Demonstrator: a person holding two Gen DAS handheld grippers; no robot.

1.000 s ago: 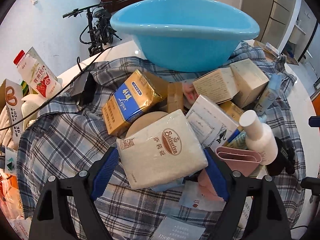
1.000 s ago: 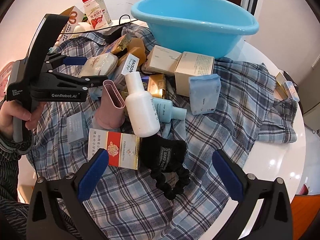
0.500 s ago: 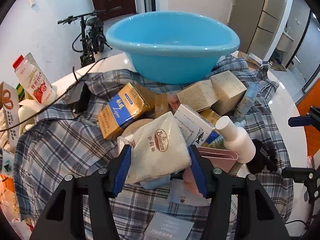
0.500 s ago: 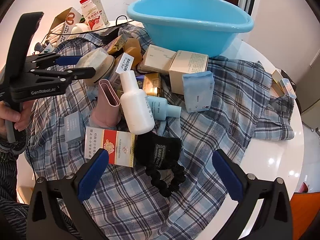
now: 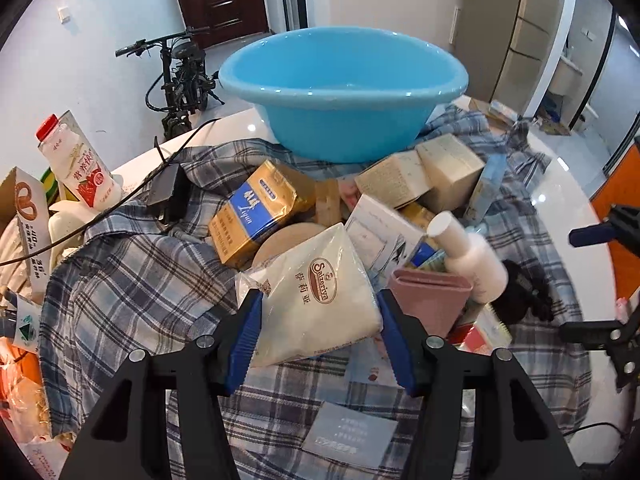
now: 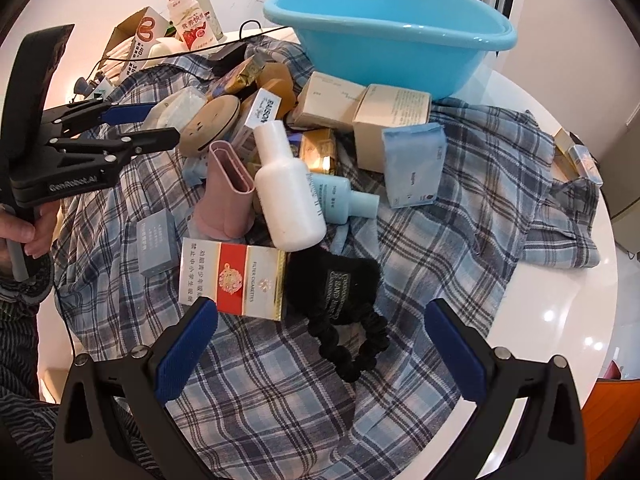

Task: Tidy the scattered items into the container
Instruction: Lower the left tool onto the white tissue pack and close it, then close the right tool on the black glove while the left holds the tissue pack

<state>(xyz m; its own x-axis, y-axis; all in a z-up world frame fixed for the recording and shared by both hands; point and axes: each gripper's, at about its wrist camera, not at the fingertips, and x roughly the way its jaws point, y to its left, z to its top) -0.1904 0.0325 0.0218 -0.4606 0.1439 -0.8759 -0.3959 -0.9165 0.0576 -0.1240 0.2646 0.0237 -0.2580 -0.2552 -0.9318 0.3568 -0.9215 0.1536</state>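
Looking across the left wrist view from its left edge, we saw a milk bottle (image 5: pixel 76 168) standing at the upper left, past the edge of the plaid shirt (image 5: pixel 132 280) spread over the white table (image 5: pixel 560 184). Toward the centre, a gold and blue packet (image 5: pixel 256 212) lay on the heap. Below it, our left gripper (image 5: pixel 320 328) had its 2 blue pads clamped on the white tissue pack (image 5: pixel 320 292), tilted above the cloth. The blue basin (image 5: pixel 344 92) sat at upper centre, behind the pile. Right of the pack lay a pink holder (image 5: pixel 432 296) and a white bottle (image 5: pixel 468 256). In the right wrist view, our right gripper (image 6: pixel 320 344) stood wide apart with nothing between its pads, over a red and white cigarette carton (image 6: pixel 232 276) and a black scrunchie (image 6: pixel 352 344).
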